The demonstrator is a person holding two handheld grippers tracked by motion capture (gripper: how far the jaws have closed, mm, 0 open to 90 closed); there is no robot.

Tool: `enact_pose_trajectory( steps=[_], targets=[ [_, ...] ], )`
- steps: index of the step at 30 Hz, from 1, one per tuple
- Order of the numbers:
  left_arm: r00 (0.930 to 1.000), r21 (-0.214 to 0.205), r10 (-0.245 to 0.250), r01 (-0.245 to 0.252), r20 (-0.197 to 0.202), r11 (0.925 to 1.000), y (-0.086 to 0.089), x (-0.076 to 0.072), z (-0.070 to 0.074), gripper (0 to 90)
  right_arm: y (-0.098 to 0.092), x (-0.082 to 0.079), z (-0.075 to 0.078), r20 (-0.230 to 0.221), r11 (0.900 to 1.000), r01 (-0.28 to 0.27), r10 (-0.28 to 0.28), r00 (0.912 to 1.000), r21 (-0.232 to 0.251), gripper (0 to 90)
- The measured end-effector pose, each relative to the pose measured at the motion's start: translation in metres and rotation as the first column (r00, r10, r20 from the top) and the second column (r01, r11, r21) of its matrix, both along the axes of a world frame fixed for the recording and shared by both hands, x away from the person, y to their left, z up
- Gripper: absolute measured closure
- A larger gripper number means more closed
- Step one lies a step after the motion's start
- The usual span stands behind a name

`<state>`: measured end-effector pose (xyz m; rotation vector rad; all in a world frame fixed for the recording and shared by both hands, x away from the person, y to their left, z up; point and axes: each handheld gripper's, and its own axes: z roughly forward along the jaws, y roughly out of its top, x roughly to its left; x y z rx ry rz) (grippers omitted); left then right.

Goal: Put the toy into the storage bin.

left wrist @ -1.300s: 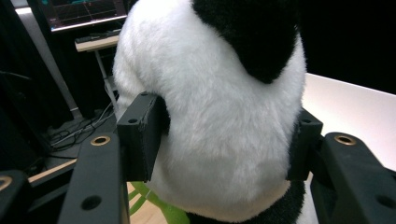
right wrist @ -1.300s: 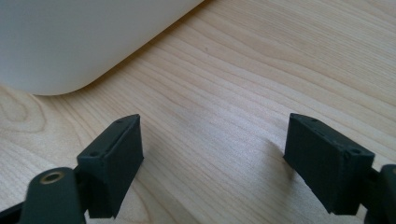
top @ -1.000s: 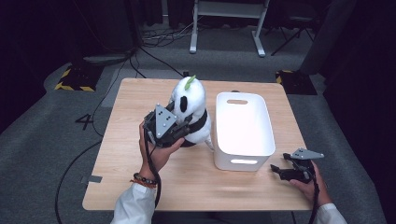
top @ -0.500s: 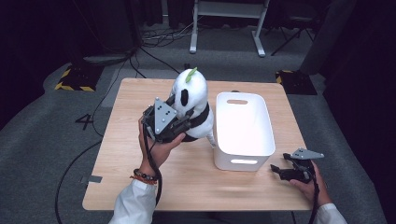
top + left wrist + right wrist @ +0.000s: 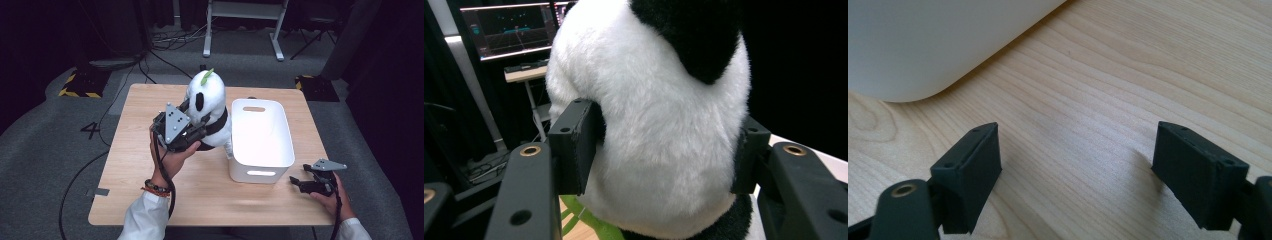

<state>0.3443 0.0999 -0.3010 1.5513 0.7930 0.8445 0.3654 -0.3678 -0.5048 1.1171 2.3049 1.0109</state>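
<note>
A black-and-white panda plush (image 5: 209, 97) with a green sprout on its head stands upright at the table's middle, close against the left wall of a white bin (image 5: 260, 172). My left gripper (image 5: 197, 131) comes at it from the left and is shut on its body. In the left gripper view both pads (image 5: 574, 145) press into the white fur of the panda (image 5: 664, 100). My right gripper (image 5: 296, 181) rests open near the table's front right corner. In the right gripper view nothing lies between the jaws of the right gripper (image 5: 1083, 170), and the bin's rounded corner (image 5: 923, 45) is just ahead.
The wooden table (image 5: 150, 175) has bare room at the left and along the front edge. The white bin looks empty inside. Cables and striped floor markers lie on the dark floor beyond the table, with a white stand frame behind.
My left gripper has raised the panda slightly, so its head sits a little higher in the high view. The right gripper has stayed where it was.
</note>
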Motion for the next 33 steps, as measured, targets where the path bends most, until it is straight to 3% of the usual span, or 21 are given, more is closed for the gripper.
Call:
enact_pose_trajectory(
  steps=[15,33],
  targets=[
    [0.9986,-0.015,-0.038,0.039,0.037,0.9991,-0.014,-0.002,0.015,41.5,0.0,0.0,0.0,0.0,1.0,0.0,0.0,1.0,0.0,19.6],
    [0.9909,-0.014,-0.125,0.125,0.051,0.992,-0.052,-0.003,0.023,41.3,0.0,0.0,0.0,0.0,1.0,0.0,0.0,1.0,0.0,19.6]
  ],
)
